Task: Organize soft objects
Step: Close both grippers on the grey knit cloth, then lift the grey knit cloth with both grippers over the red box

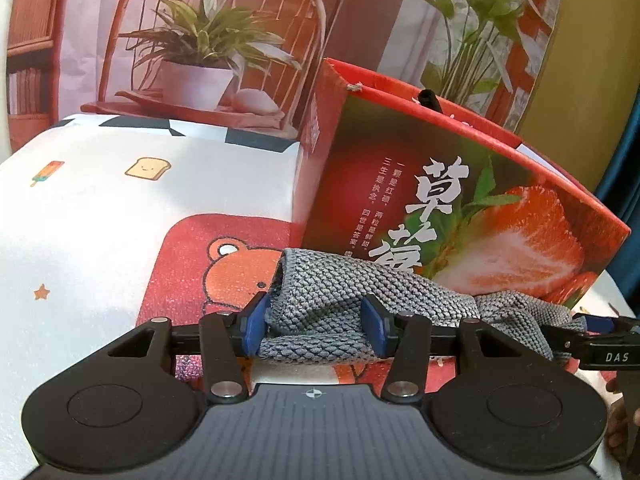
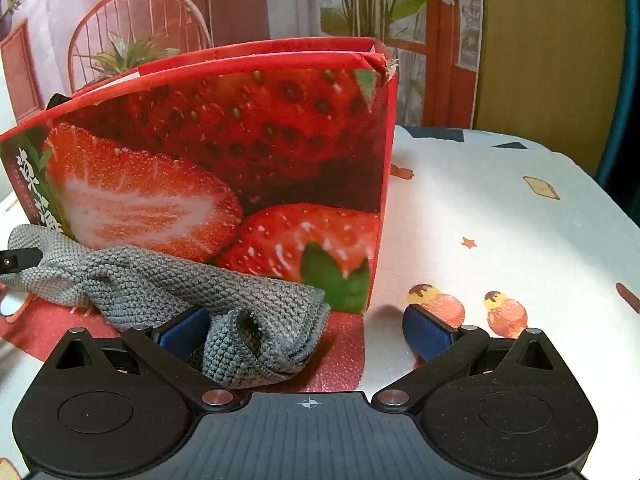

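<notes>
My left claw (image 1: 316,326) grips the grey knitted cloth (image 1: 340,292); my right claw (image 2: 308,330), spread wide, should pinch its bunched end squarely.

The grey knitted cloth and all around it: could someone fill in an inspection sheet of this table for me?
Surface: white cartoon-print tablecloth, with a red bear-print mat on it.
Job's things: grey knitted cloth, crumpled on the mat against the foot of the red strawberry-print paper box, which stands upright.
Clutter: nothing seen.
Grippers: left gripper has blue pads pressing a bunched fold of the cloth; right gripper has jaws wide apart, the cloth's other end beside its left pad, not clamped.
Cables: nothing seen.
Surroundings: printed backdrop showing a chair and potted plants.
</notes>
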Motion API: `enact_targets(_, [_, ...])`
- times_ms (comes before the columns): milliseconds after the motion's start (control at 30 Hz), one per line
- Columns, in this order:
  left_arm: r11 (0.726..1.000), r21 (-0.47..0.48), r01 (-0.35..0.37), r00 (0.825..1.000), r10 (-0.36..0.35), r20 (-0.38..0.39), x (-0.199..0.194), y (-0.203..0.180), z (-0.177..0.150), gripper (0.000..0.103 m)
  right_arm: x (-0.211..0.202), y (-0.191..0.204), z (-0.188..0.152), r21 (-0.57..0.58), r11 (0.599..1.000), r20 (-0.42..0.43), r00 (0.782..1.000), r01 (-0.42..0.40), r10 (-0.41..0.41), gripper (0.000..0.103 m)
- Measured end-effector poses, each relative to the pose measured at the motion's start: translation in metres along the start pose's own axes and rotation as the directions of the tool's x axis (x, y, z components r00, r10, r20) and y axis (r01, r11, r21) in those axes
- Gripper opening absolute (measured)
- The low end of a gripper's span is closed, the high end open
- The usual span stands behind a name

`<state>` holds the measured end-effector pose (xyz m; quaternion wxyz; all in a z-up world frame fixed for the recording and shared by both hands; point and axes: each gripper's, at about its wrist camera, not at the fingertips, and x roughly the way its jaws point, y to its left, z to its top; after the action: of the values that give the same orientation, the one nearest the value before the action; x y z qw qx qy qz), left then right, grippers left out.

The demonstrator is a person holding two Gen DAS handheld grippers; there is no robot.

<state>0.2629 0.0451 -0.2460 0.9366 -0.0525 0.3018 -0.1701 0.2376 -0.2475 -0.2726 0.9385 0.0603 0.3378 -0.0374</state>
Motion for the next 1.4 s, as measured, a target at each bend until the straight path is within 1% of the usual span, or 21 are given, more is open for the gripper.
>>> enact_targets(200, [1.000,-0.004,0.006,1.000,-0.006,-0.003,0.001,0.002,0.001,0.054,-0.001,0.000,0.001,0.002,1.000,-0.003,1.000,-0.008,0.008,0.103])
enact_targets(467, [1.000,0.014,-0.005,1.000,0.005,-0.007,0.001,-0.001,0.001,0.053,0.000,0.000,0.001,-0.011,1.000,-0.004,1.000,-0.009,0.009,0.103])
enact_targets(567, [0.999,0.035,-0.025,1.000,0.025,-0.017,0.001,-0.004,0.002,0.051,-0.002,0.000,0.000,-0.012,1.000,0.002,1.000,-0.015,0.015,0.099])
enact_targets(600, [0.998,0.050,-0.035,0.999,0.036,-0.025,0.001,-0.007,0.003,0.049,-0.003,0.000,0.000,-0.016,1.000,0.006,1.000,-0.022,0.023,0.095])
enact_targets(633, [0.997,0.065,-0.044,0.998,0.046,-0.033,0.000,-0.010,0.003,0.045,-0.005,0.001,-0.001,-0.022,0.999,0.010,1.000,-0.029,0.029,0.089])
enact_targets(667, [0.996,0.074,-0.050,0.998,0.053,-0.038,0.000,-0.012,0.003,0.040,-0.006,0.002,-0.002,-0.027,0.999,0.014,0.999,-0.039,0.039,0.086])
enact_targets(700, [0.995,0.080,-0.054,0.997,0.057,-0.047,-0.002,-0.014,0.002,0.037,-0.009,0.003,-0.002,-0.033,0.998,0.019,0.999,-0.049,0.050,0.080])
enact_targets(767, [0.994,0.090,-0.055,0.996,0.061,-0.066,-0.006,-0.016,0.001,0.025,-0.011,0.004,-0.003,-0.039,0.998,0.019,0.998,-0.059,0.060,0.073])
enact_targets(833, [0.993,0.111,-0.048,0.995,0.058,-0.086,-0.009,-0.020,0.000,0.018,-0.014,0.006,-0.002,-0.035,0.996,0.011,0.997,-0.077,0.078,0.057])
enact_targets(900, [0.993,0.109,-0.039,0.993,0.050,-0.103,-0.012,-0.019,-0.001,0.016,-0.017,0.011,-0.001,-0.035,0.996,0.004,0.996,-0.086,0.086,0.053])
enact_targets(967, [0.996,0.088,-0.032,0.993,0.042,-0.113,-0.015,-0.017,-0.002,0.014,-0.020,0.011,0.000,-0.017,0.996,-0.003,0.996,-0.090,0.090,0.047])
enact_targets(1033, [0.997,0.077,-0.033,0.992,0.042,-0.117,-0.020,-0.017,-0.004,0.014,-0.024,0.011,0.001,-0.001,0.993,-0.013,0.993,-0.116,0.116,0.032])
enact_targets(1133, [0.997,0.074,-0.035,0.993,0.044,-0.113,-0.031,-0.021,-0.008,0.014,-0.034,0.011,0.000,0.020,0.990,-0.012,0.990,-0.139,0.140,0.023])
enact_targets(1233, [0.996,0.086,-0.035,0.994,0.043,-0.096,-0.047,-0.027,-0.008,0.013,-0.050,0.011,-0.003,0.020,0.987,0.016,0.988,-0.157,0.157,0.021])
enact_targets(1400, [0.995,0.091,-0.032,0.999,0.035,-0.026,-0.081,-0.037,-0.002,0.013,-0.081,0.012,0.003,0.008,0.981,0.076,0.978,-0.194,0.193,0.020])
